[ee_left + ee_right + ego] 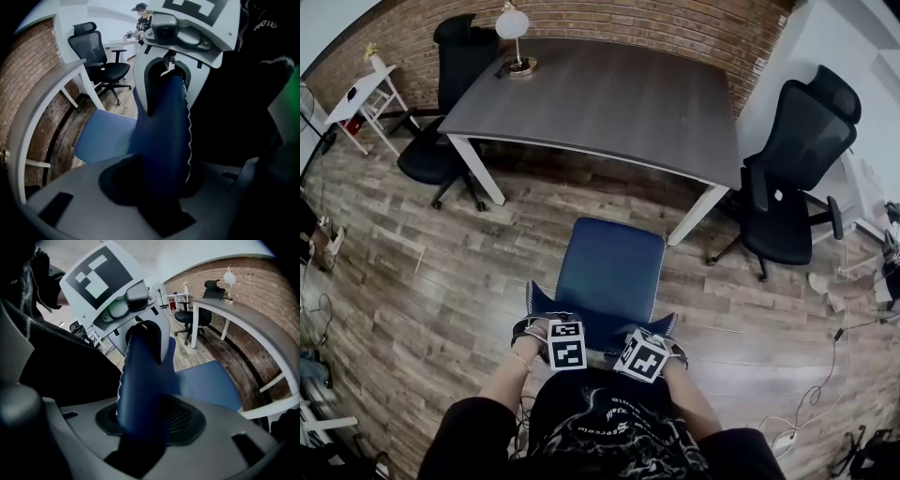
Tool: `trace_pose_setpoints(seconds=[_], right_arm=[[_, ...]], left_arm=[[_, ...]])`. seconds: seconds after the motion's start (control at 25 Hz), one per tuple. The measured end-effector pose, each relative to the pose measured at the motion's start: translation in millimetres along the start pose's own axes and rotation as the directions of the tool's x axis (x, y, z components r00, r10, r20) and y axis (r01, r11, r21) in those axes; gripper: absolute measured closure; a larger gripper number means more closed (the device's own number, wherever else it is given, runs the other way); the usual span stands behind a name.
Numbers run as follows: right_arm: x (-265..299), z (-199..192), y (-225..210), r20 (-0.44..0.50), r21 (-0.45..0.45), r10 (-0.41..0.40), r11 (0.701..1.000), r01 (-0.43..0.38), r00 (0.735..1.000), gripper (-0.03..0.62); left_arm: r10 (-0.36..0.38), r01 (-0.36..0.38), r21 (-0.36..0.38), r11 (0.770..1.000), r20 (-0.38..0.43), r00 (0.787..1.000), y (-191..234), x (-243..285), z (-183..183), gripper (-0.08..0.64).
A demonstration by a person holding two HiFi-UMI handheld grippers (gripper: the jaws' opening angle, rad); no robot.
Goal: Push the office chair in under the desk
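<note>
Blue padded office chair (611,272) stands on the wood floor (441,281) just in front of the big grey desk with white legs (609,103), and its seat is not under the desk yet. The left gripper (549,334) and the right gripper (658,345) each squeeze the top edge of the chair back (164,140), one near each end. I think this lets the person push evenly, so the chair rolls straight in between the desk legs.

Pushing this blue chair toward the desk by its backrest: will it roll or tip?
Chair likely glides: floor is smooth wood, though its base is hidden. With left tongs and right tongs clamped on the backrest top, a snag might tip it forward.
</note>
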State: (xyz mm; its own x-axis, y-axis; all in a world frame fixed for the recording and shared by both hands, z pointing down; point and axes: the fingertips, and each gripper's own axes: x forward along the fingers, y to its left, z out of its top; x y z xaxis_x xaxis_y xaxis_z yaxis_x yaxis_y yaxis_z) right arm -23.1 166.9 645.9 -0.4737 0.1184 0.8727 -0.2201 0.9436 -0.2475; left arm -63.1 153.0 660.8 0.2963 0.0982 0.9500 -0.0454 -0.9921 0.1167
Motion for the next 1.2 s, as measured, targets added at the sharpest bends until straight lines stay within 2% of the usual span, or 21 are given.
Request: trace_pose_setpoints(seconds=[1.2], right_arm=[[-5, 7, -42, 0.033, -0.003, -0.031, 1.0, 0.031, 0.999, 0.416]], left_arm=[[-0.003, 0.003, 0.029, 1.0, 0.014, 1.0, 40, -1, 11, 0.416]])
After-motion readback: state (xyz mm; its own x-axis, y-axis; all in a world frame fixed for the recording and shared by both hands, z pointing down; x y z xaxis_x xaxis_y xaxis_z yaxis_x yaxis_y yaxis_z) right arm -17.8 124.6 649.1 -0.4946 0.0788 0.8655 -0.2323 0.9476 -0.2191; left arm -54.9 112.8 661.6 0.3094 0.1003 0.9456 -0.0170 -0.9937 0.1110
